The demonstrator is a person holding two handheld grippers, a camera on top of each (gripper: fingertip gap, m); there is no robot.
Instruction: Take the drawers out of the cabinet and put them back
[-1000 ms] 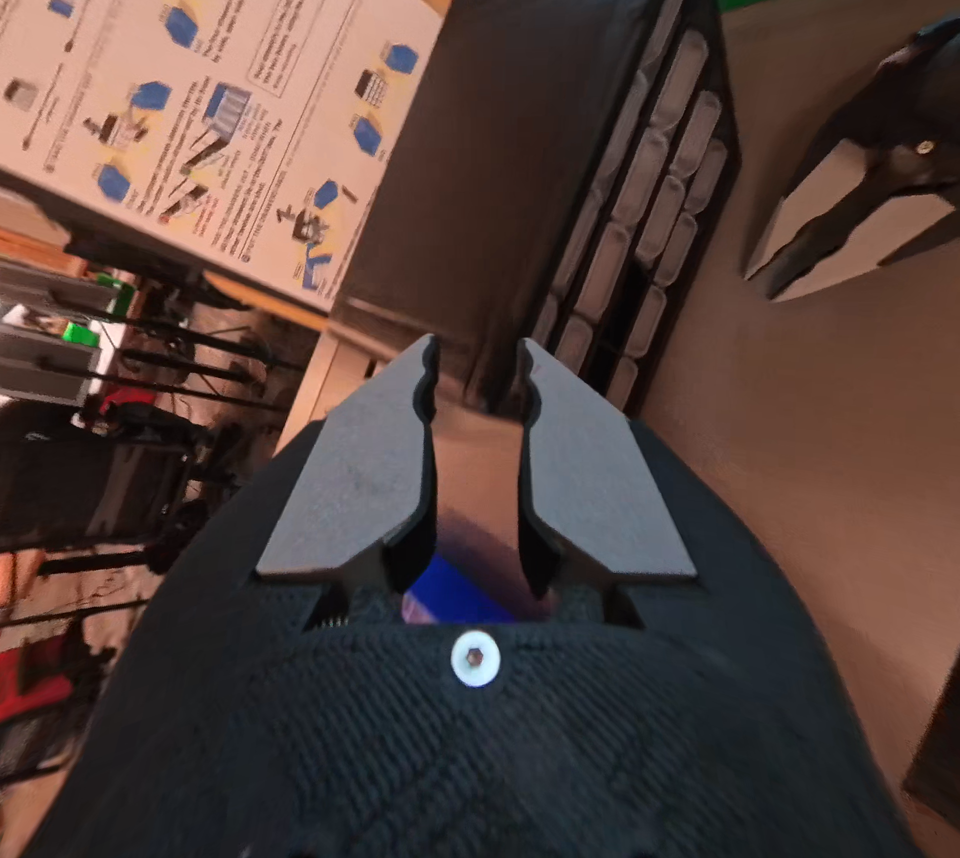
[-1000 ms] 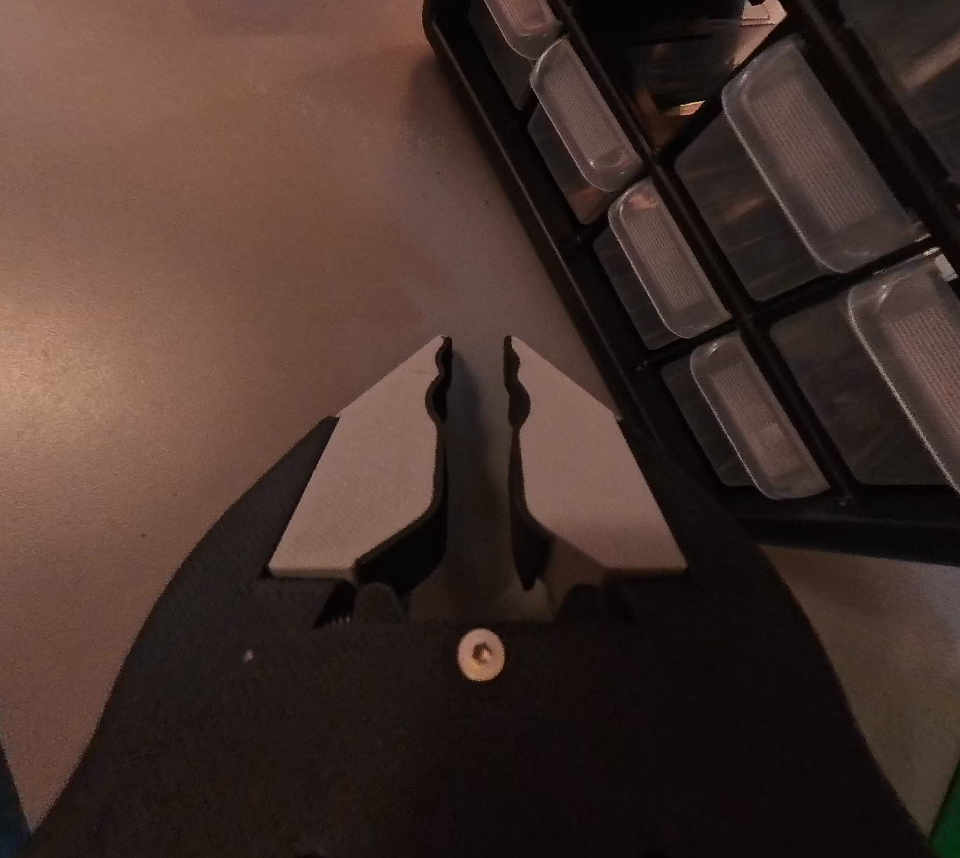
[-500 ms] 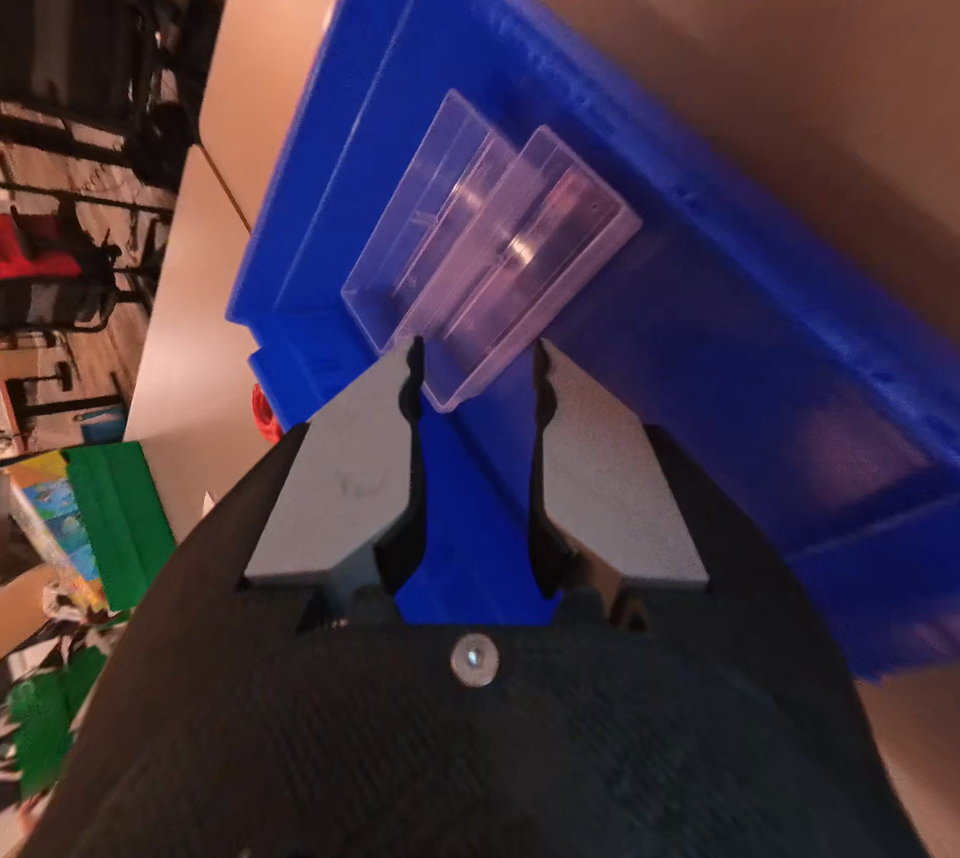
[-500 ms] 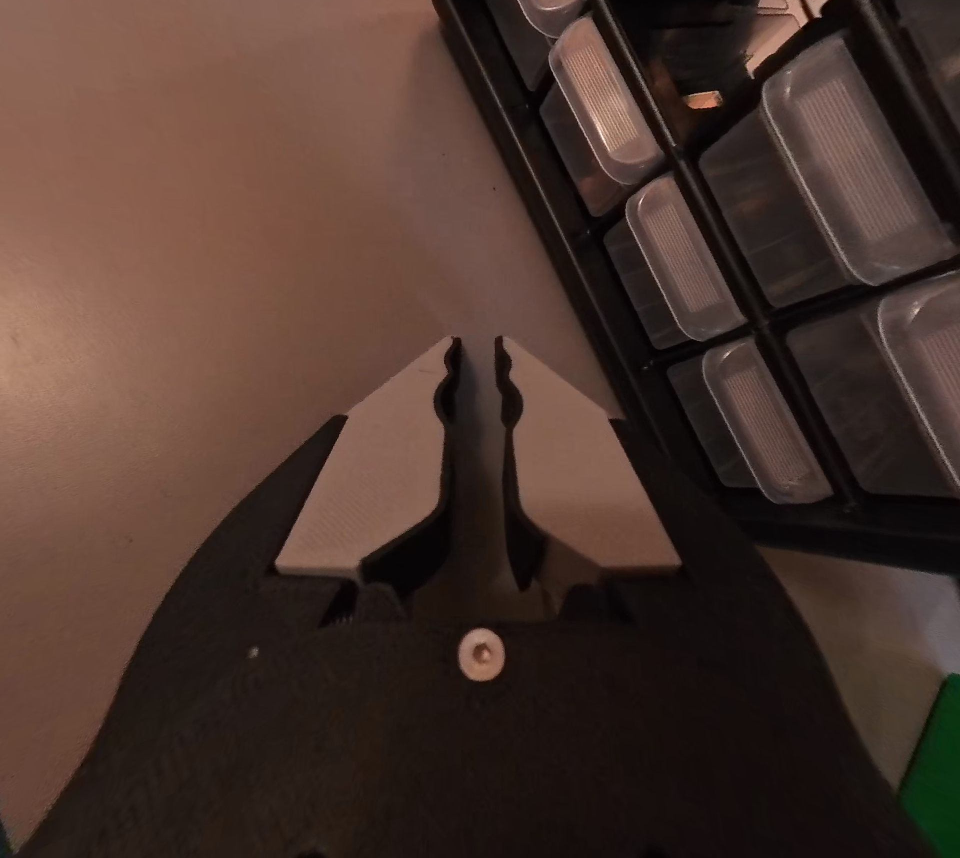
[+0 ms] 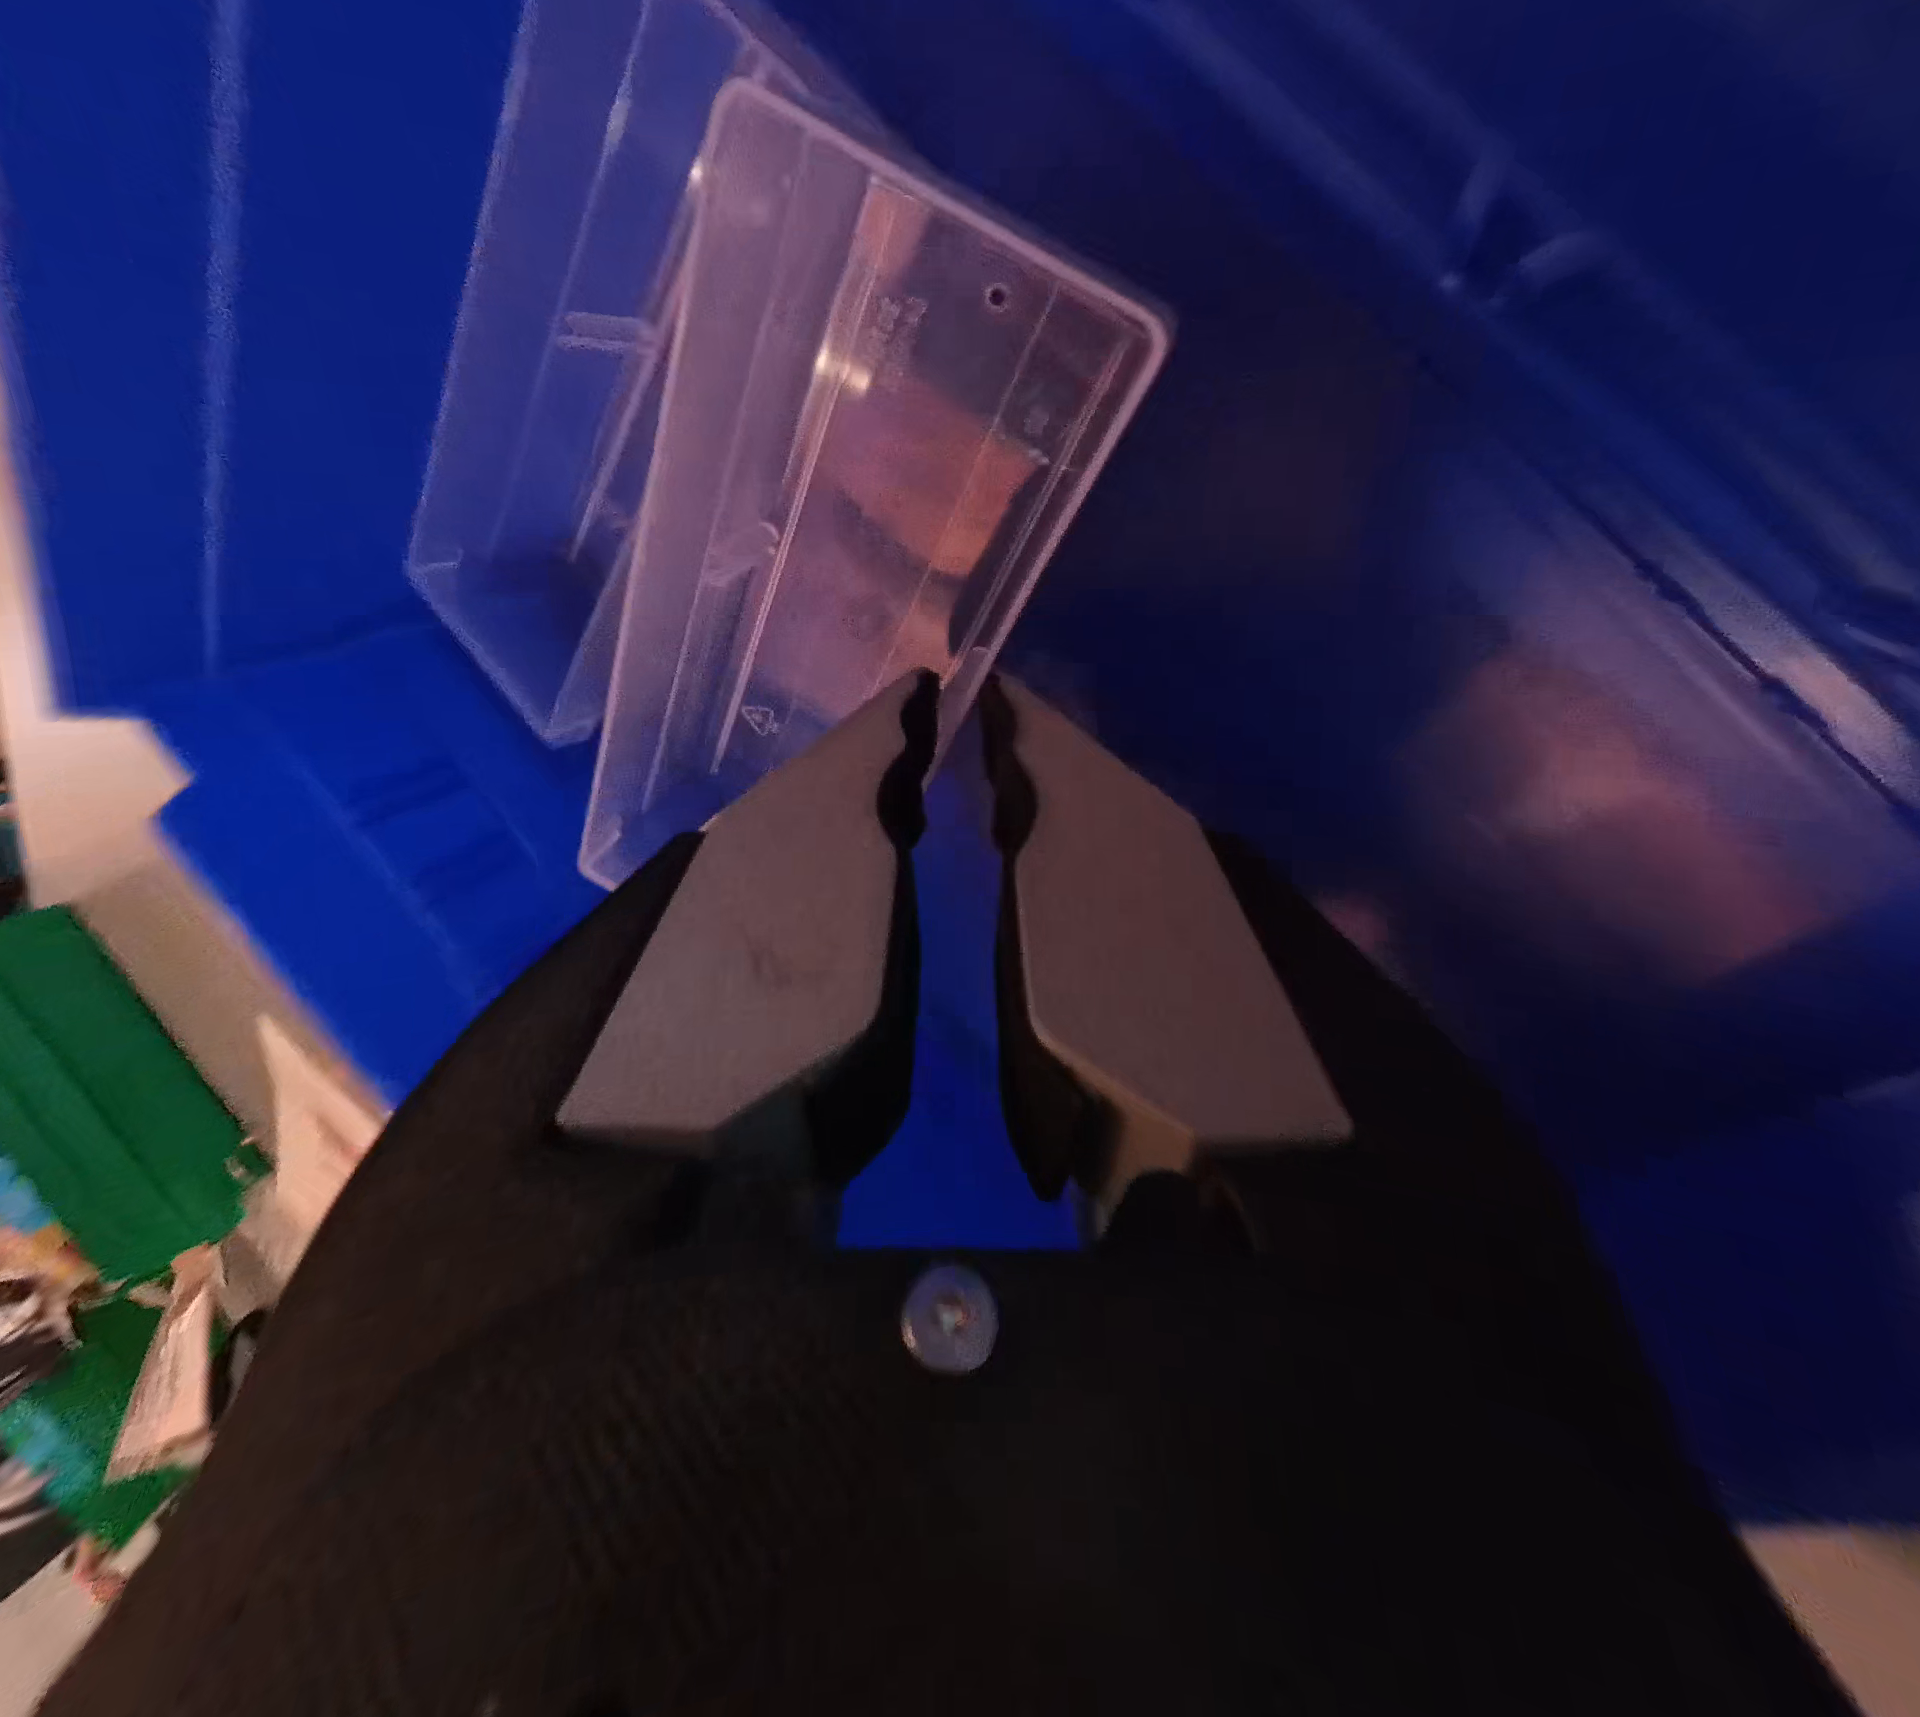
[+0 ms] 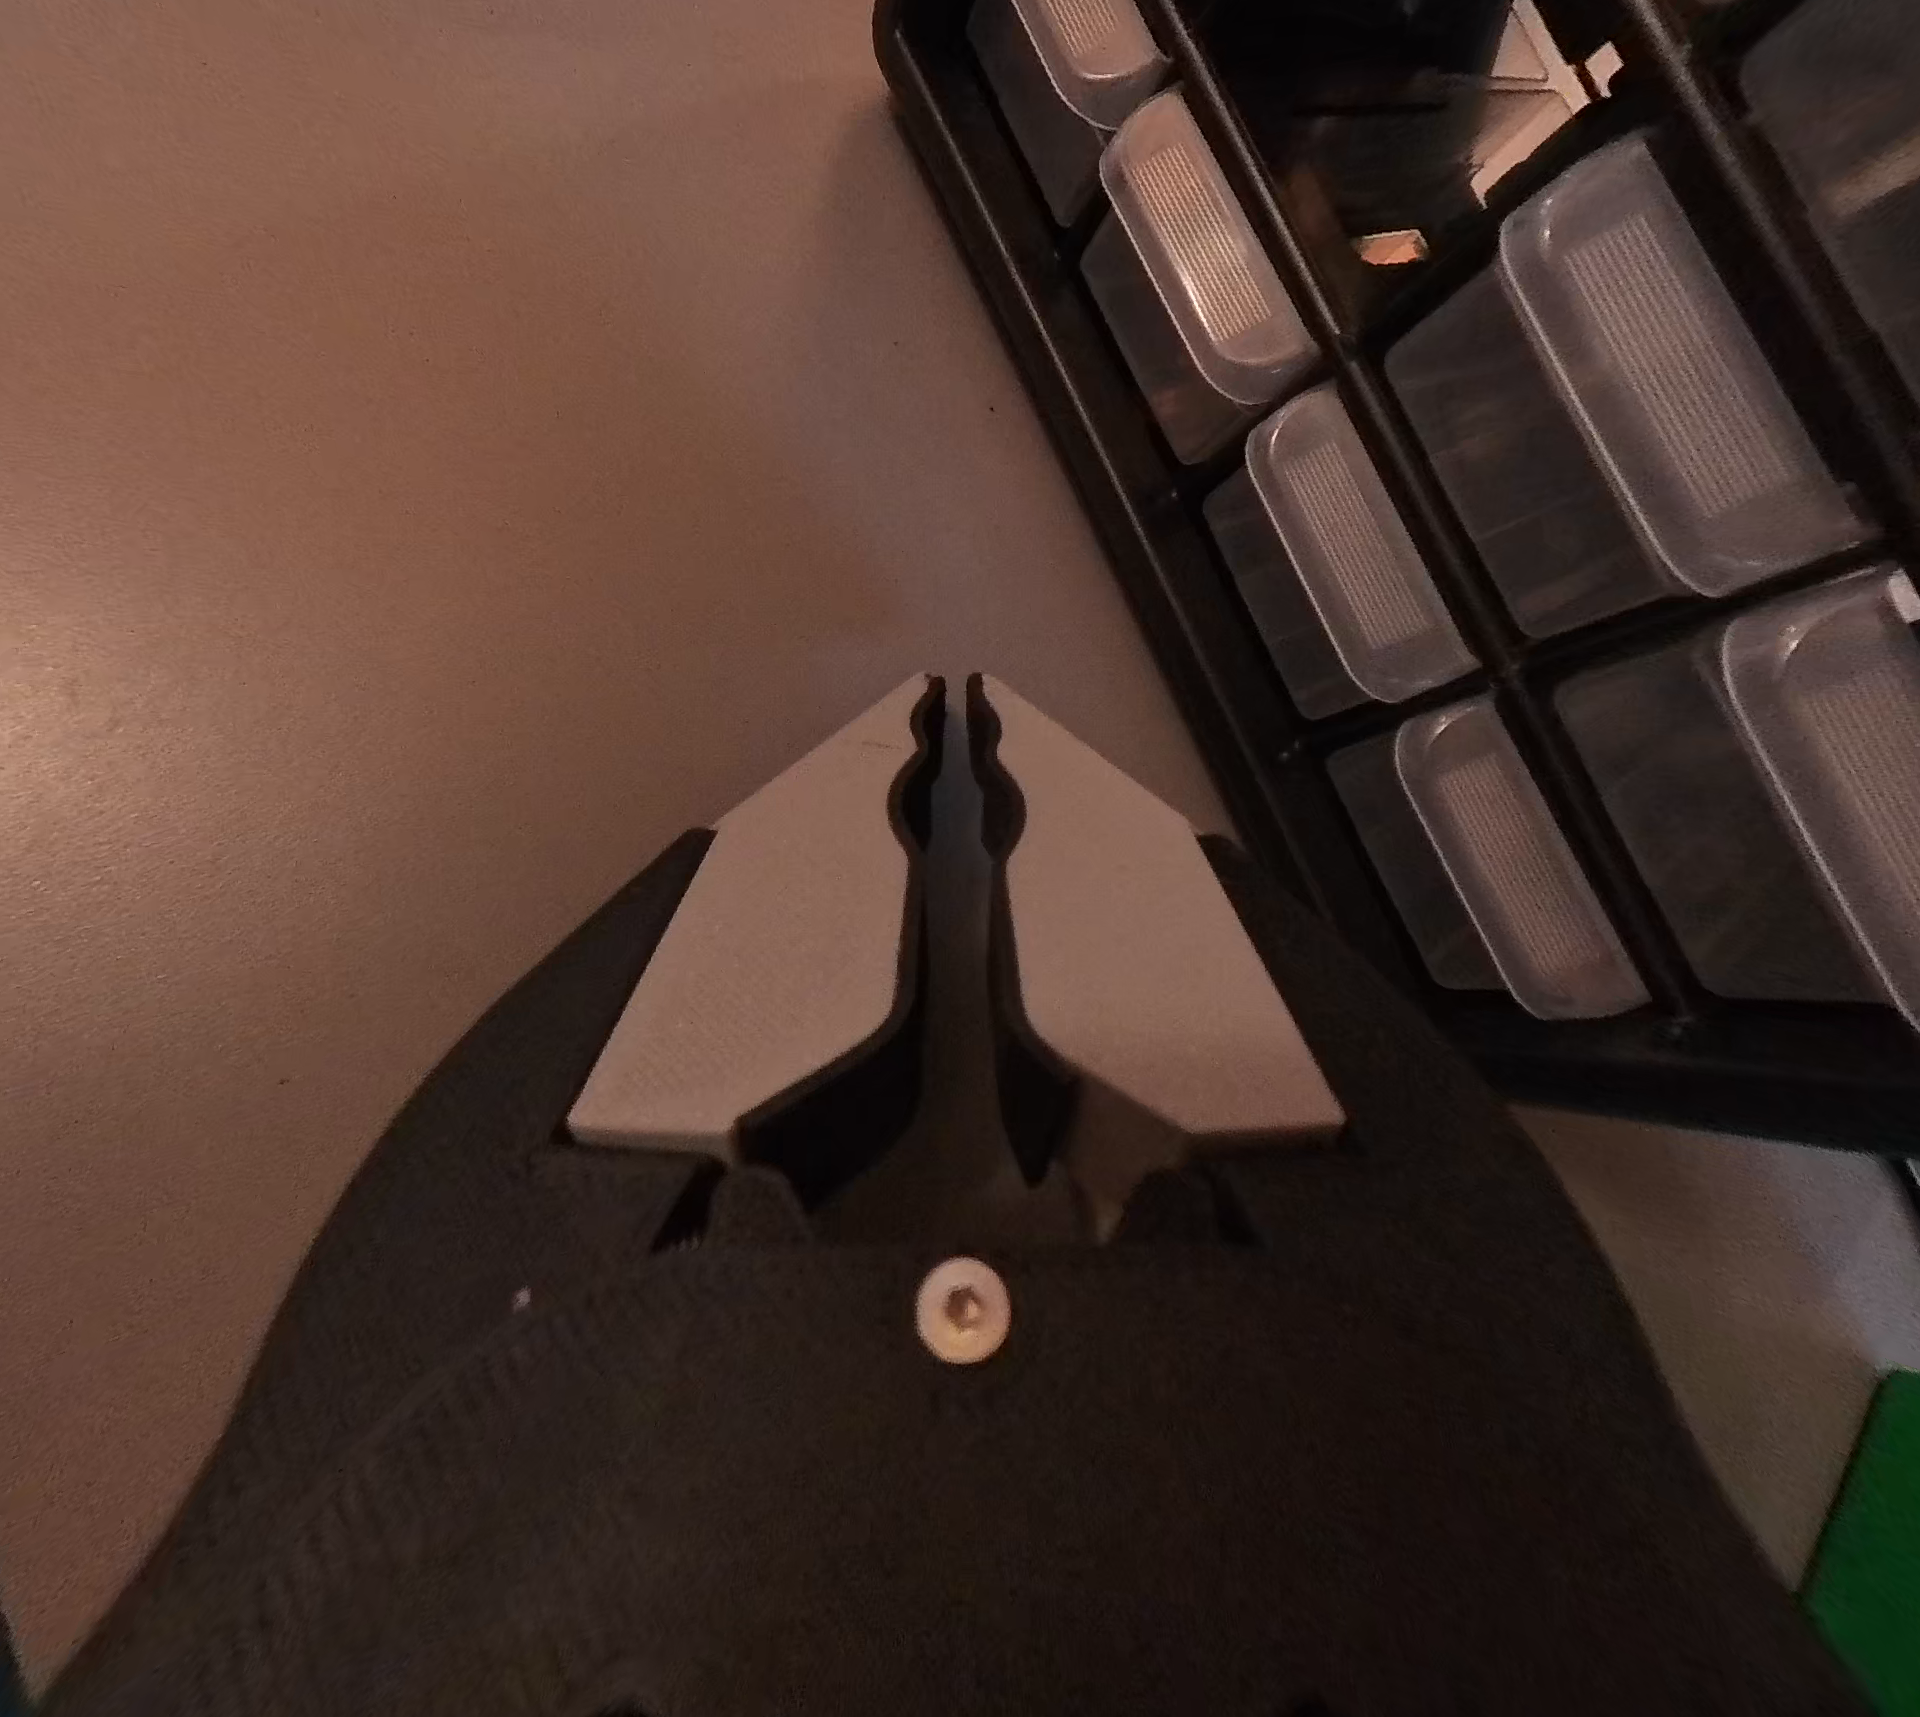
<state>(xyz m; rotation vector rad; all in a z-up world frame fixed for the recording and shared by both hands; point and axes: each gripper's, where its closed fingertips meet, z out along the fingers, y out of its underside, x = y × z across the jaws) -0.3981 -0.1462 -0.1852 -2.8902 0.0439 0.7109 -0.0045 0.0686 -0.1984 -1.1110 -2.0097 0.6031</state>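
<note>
In the left wrist view, two clear plastic drawers lie in a blue bin (image 5: 1455, 109). The nearer drawer (image 5: 883, 420) leans over the farther drawer (image 5: 520, 337). My left gripper (image 5: 956, 685) is closed to a narrow gap on the near corner edge of the nearer drawer. In the right wrist view, the black cabinet (image 6: 1101, 462) stands at the upper right with clear drawers (image 6: 1621, 379) in its slots and one dark empty slot (image 6: 1351, 5). My right gripper (image 6: 954, 685) is shut and empty, over the table just left of the cabinet's lower corner.
The tan table (image 6: 416, 317) stretches left of the cabinet. A green block (image 5: 94, 1096) and clutter lie beside the bin at the lower left. A green object (image 6: 1870, 1511) shows at the lower right of the right wrist view.
My left gripper swung from the cabinet's side down into the blue bin, moved up to the drawers and closed on the nearer one. My right gripper closed its jaws and shifted slightly.
</note>
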